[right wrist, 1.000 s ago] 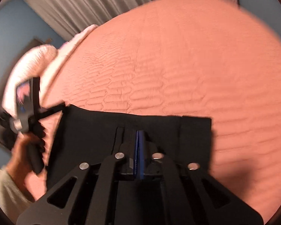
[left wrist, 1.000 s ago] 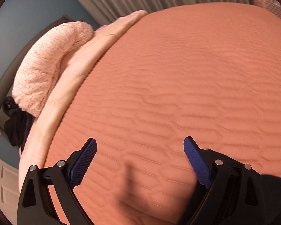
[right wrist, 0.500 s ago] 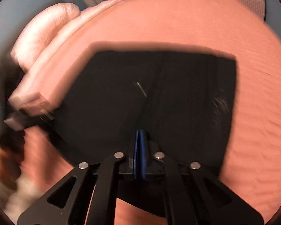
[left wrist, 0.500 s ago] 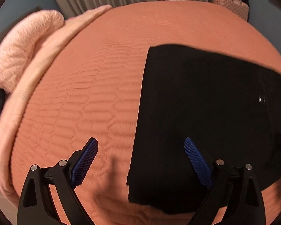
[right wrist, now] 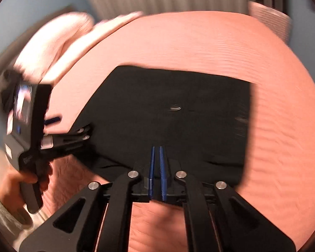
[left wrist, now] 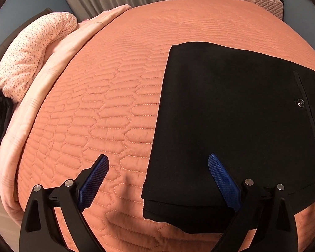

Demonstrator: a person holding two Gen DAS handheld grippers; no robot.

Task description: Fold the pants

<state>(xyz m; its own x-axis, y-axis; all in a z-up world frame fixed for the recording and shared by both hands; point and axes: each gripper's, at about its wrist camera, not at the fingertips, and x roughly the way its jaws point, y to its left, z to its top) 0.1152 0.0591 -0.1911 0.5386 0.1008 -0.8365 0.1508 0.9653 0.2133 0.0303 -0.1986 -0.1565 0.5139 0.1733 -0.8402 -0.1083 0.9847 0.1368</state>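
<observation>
The right tool [right wrist: 156, 173] has its blue pads almost together, apparently pinching the near edge of the black pants [left wrist: 231, 115]; blur makes the bite itself hard to confirm. That hold likely keeps the fold from slipping as it settles. The left tool [left wrist: 158, 180] stands with its pads wide apart and empty, straddling the pants' left edge, probably ready to smooth or take a corner. The pants lie folded into a flat rectangle on the orange quilted bed [left wrist: 107, 96], a button [left wrist: 300, 103] showing near their right side. A second ago the left view held only bedspread; the pants have since come into it.
</observation>
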